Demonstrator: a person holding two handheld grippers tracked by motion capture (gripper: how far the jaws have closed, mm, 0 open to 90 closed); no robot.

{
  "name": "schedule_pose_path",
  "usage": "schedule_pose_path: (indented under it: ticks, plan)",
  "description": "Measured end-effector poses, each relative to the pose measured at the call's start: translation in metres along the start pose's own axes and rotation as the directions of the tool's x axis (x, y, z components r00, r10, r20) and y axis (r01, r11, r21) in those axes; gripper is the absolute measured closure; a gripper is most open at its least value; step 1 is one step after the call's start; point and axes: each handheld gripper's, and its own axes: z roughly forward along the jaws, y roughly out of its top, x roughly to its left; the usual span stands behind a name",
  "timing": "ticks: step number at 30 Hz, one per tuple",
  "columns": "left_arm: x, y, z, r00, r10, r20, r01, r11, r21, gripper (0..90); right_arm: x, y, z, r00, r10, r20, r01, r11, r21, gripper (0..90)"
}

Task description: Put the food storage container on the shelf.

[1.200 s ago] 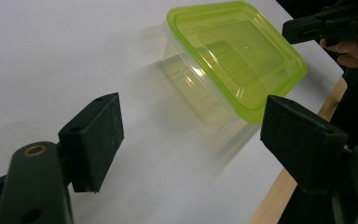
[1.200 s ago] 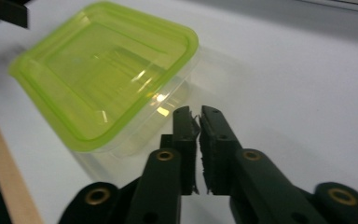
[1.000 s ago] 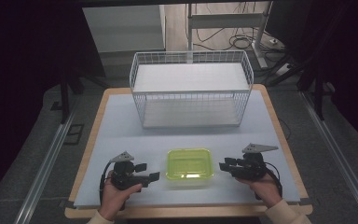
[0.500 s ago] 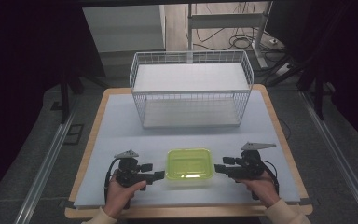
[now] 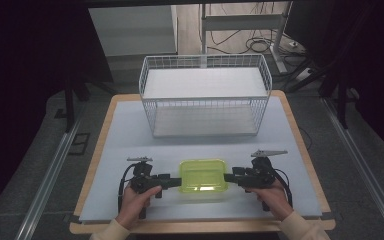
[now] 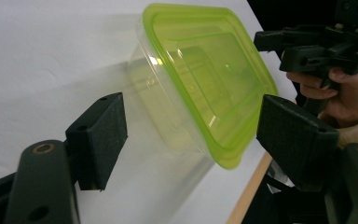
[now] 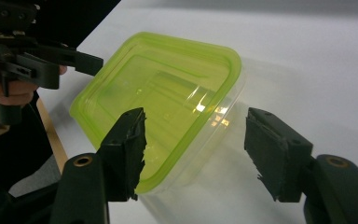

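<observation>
A clear plastic container with a lime-green lid (image 5: pixel 203 175) sits at the front middle of the table. My left gripper (image 5: pixel 175 181) lies level at its left end, held in a hand. In the left gripper view the container (image 6: pixel 200 84) has its near end between the left gripper (image 6: pixel 191 121) pads; the jaws have just been closing, with both pads clear of it. My right gripper (image 5: pixel 228 177) faces the container's right end. Its jaws widened and have just been closing a little. In the right gripper view a corner of the container (image 7: pixel 168 88) lies between the right gripper (image 7: pixel 196 126) pads, the right-hand pad apart from it.
A white wire basket (image 5: pixel 205 115) with a shelf stands at the back of the table. The table top (image 5: pixel 130 135) is pale blue with a wooden rim. Dark floor, metal rails and cables surround the table.
My left gripper has moved right, up to the container's left end. The right gripper's tips have come in a little to its right end, and its jaws stand wider than a second ago.
</observation>
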Motion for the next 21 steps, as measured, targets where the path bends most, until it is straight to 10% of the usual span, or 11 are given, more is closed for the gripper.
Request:
schedule_pose_path:
  ticks: [21]
  plan:
    - [0.013,0.004,0.016,0.9986,-0.048,0.021,0.047,0.9985,0.026,48.1,-0.013,-0.002,0.020,0.9842,0.157,-0.082,-0.151,0.9860,0.071,63.2]
